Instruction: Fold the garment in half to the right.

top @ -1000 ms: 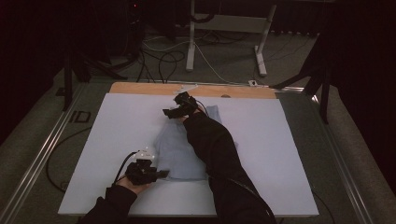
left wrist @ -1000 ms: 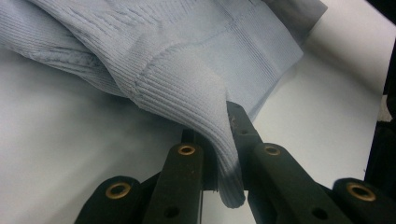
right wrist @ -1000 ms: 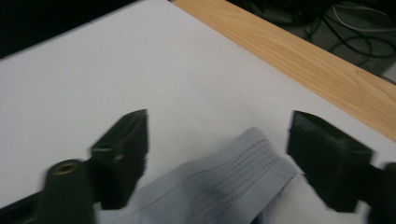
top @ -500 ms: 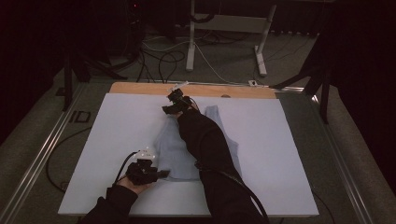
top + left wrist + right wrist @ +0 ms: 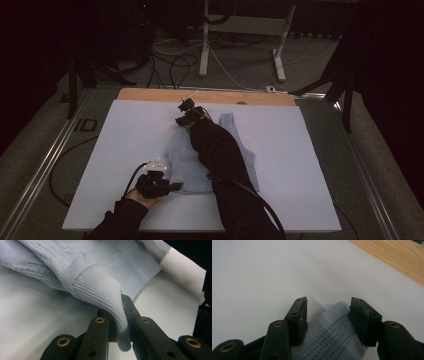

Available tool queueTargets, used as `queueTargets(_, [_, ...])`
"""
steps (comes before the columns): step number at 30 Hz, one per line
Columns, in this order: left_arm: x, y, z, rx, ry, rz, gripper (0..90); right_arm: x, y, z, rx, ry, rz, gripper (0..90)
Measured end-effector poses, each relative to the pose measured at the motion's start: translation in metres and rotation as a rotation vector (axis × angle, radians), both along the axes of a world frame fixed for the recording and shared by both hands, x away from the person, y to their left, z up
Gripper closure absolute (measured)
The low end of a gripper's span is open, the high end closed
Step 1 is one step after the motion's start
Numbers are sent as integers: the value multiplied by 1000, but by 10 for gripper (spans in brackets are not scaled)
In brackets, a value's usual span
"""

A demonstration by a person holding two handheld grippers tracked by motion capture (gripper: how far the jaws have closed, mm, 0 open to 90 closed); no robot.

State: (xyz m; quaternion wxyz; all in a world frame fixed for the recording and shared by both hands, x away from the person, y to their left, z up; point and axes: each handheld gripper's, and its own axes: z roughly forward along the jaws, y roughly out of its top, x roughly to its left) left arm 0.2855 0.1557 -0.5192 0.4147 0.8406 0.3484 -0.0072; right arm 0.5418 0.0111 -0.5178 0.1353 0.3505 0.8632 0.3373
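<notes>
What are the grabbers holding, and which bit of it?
The left gripper pinches the top's ribbed hem corner. The right gripper has been closing around a shoulder strap, not yet pressing it.

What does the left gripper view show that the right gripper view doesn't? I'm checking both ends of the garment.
Left gripper view: the left gripper shut on a ribbed hem corner of the pale blue garment. Right gripper view: the right gripper, jaws just closing but still apart, astride a perforated strap end, with a wooden strip beyond. Both: the white tabletop.
</notes>
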Motion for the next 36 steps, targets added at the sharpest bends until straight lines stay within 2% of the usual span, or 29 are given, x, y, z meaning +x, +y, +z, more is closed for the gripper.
queueTargets(3, [0,0,-1,1,2,-9,864,-1,2,-4,-36,1,13,496])
queueTargets(6, [-1,-1,0,3,1,-8,865,-4,4,-4,-105,-44,20,572])
queueTargets(12, [-1,-1,-1,9,-1,-5,865,-6,5,-3,-165,-87,19,760])
queueTargets(14, [0,-1,-1,5,3,-5,865,-5,6,-3,-175,-97,19,798])
queueTargets(18, [0,0,-2,6,4,-1,864,-4,5,-1,-164,-76,21,866])
queueTargets(23, [1,0,-2,5,7,0,864,-7,6,5,-157,-105,18,875])
queueTargets(34, [-1,-2,1,6,-6,11,865,-11,-3,32,-109,-140,29,878])
queueTargets(36, [-1,-2,2,7,-10,9,865,-12,-7,39,-89,-140,27,879])
